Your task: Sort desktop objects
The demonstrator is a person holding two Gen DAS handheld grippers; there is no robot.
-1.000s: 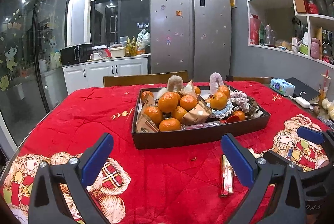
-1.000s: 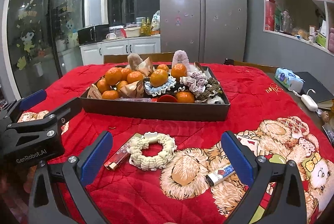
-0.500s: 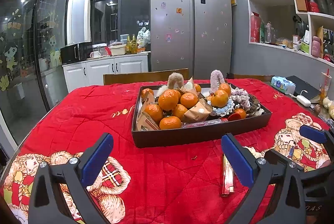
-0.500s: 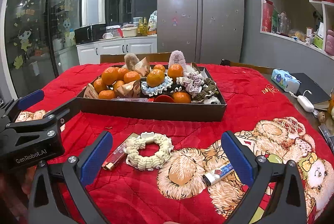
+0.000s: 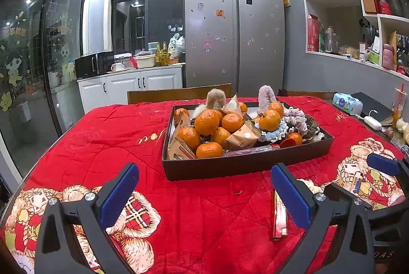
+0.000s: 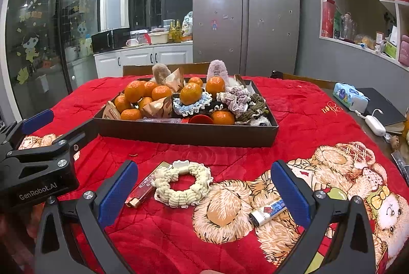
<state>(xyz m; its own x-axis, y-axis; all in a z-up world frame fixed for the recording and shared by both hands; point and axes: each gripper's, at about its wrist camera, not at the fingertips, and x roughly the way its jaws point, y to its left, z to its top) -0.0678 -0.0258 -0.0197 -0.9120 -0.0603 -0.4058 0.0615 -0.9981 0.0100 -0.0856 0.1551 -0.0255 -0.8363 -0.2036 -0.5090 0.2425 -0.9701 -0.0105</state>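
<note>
A dark brown tray sits mid-table, filled with oranges, snack packets and hair scrunchies. On the red cloth in front of it lie a cream scrunchie, a red lighter and a blue-and-white lighter. My left gripper is open and empty above the cloth, the red lighter by its right finger. My right gripper is open and empty, just behind the scrunchie and the blue-and-white lighter.
A red quilted cloth with bear prints covers the table. At the right edge lie a tissue pack, a black notebook and a white charger. Wooden chair backs stand behind the table.
Both grippers have shifted very slightly; the right wrist view has risen a little. Nothing was taken hold of or let go.
</note>
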